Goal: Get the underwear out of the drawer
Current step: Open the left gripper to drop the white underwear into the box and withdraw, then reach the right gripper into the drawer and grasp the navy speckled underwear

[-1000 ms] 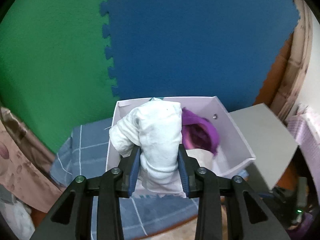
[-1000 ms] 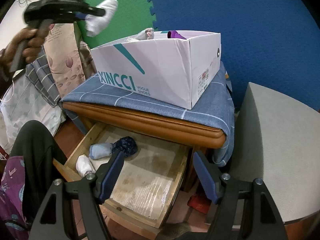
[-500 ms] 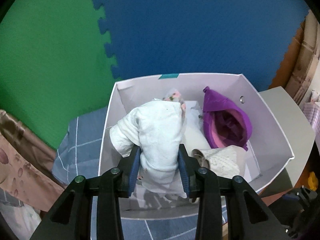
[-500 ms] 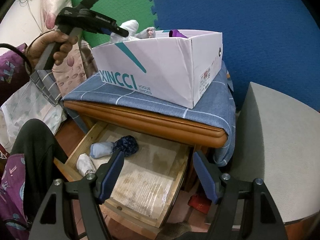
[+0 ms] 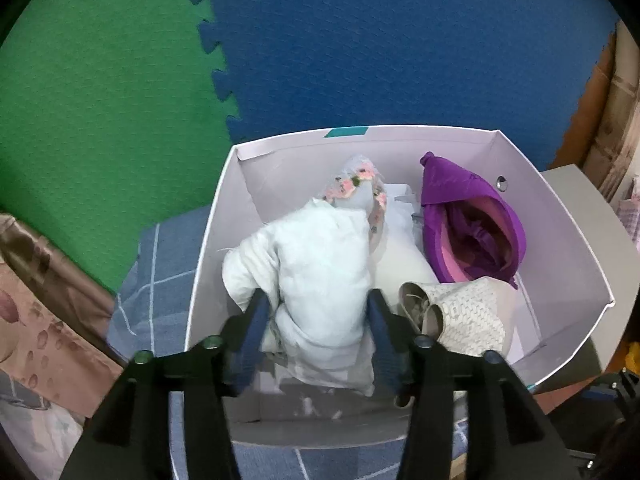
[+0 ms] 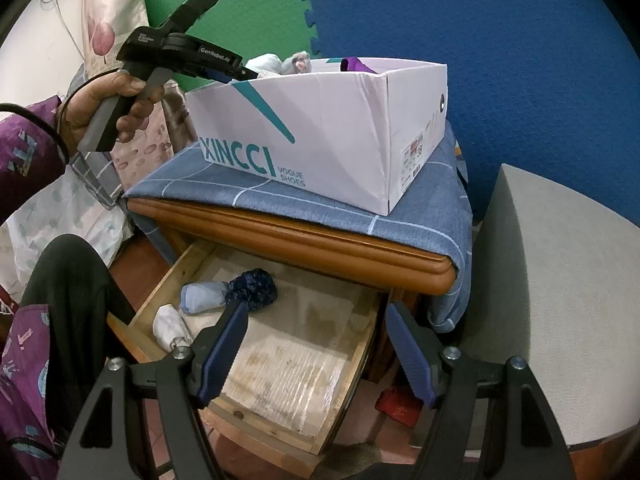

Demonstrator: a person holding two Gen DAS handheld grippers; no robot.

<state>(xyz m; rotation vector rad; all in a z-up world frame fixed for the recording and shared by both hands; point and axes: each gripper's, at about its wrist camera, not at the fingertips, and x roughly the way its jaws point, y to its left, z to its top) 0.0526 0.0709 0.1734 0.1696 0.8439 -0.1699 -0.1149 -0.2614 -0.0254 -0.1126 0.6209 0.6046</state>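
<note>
The white rolled underwear sits inside the shoebox, next to a floral roll, a purple piece and a patterned roll. The left gripper is opening around it, its pads now off the cloth. In the open drawer three rolls remain: pale blue, dark blue, white. So the job looks roughly half done. The right gripper hangs over the drawer, jaws wide and empty.

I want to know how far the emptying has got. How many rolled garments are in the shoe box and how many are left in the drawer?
In the shoe box: 4, namely white, floral, purple, beige patterned.
In the drawer: 3, namely white, light blue, dark blue.
Total: 7
</note>
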